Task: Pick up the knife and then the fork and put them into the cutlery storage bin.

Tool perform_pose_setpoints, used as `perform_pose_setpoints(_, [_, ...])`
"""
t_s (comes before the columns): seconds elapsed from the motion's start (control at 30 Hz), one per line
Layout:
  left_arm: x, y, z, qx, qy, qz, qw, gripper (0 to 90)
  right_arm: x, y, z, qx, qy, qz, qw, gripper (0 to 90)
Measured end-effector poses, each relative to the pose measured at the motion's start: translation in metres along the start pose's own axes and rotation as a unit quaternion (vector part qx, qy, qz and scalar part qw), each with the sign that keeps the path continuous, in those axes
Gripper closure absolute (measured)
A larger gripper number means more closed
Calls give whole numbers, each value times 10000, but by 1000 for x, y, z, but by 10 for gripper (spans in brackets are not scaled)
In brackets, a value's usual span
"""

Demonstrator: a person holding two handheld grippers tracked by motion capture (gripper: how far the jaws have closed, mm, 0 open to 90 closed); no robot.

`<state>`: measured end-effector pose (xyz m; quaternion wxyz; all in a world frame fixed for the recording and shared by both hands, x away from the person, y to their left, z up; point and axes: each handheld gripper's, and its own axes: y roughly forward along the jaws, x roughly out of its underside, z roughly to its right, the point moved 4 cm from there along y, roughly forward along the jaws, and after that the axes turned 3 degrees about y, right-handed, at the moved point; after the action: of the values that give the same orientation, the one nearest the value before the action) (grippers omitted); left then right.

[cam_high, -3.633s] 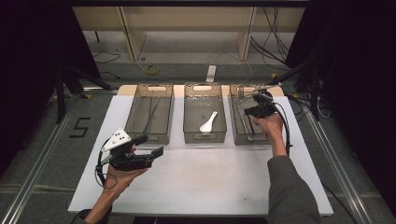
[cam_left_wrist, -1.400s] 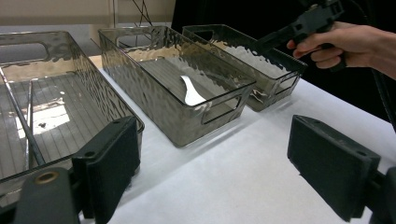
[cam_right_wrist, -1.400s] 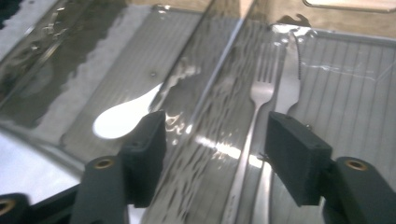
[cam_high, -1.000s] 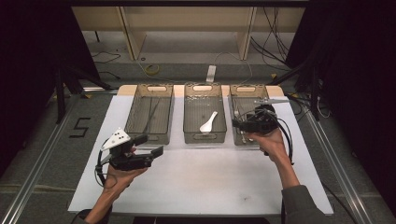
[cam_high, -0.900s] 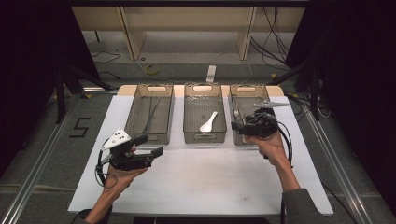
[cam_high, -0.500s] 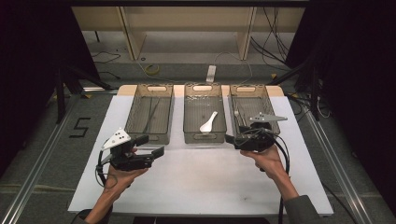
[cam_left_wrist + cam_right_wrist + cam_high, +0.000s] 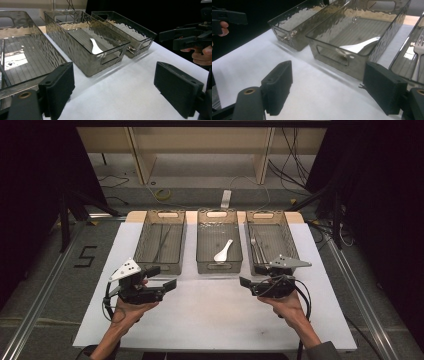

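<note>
Both grippers hover low over the white tabletop, jaws spread wide and empty. The left gripper points right, the right gripper points left, facing each other. Nearest, the middle bin holds the white spoon.

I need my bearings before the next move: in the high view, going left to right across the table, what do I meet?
left gripper → left bin holding dark chopsticks → middle bin with the white spoon → right gripper → right bin holding a fork
</note>
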<state>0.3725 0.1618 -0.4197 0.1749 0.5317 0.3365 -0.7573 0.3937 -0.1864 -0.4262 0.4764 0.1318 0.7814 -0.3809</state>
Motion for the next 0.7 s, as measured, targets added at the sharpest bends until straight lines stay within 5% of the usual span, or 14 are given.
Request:
perform_pose_setpoints(0.27, [0, 0, 1, 22, 8, -2, 10000, 162, 10, -15, -2, 153, -85, 287, 9994, 251])
perform_pose_setpoints(0.7, [0, 0, 2, 74, 36, -11, 10000, 162, 32, -29, -5, 181, -163, 375, 9990, 218])
